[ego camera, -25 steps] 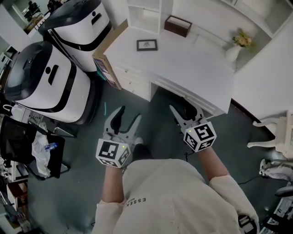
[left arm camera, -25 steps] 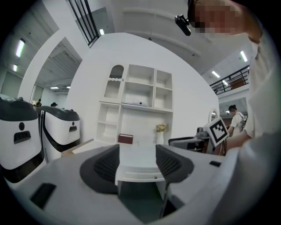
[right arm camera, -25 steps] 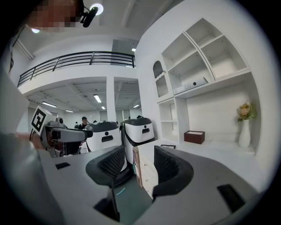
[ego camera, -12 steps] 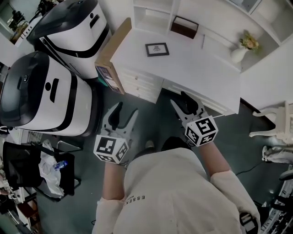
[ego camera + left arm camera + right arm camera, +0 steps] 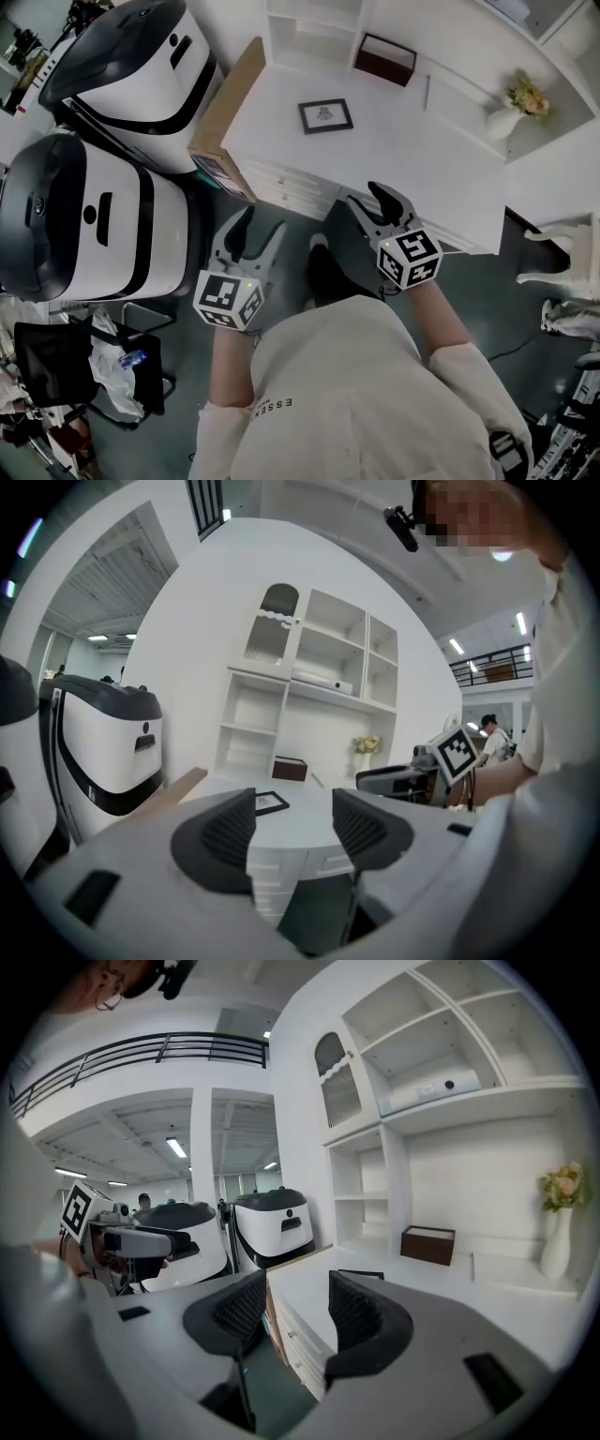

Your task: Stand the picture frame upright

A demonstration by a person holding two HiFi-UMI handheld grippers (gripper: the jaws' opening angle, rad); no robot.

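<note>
Frame (image 5: 325, 115) lies flat on the desk (image 5: 422, 164) and looks light, stiff and easy to break, so pinch one edge gently; left gripper (image 5: 262, 223) and right gripper (image 5: 370, 197) have jaws apart, holding nothing.

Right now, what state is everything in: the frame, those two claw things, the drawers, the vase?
Picture frame: lying flat on the white desk, not yet upright.
Left gripper: open, empty, short of the desk.
Right gripper: open, empty, near the desk's front edge.
Desk drawers: shut.
Flower vase: standing upright.
</note>
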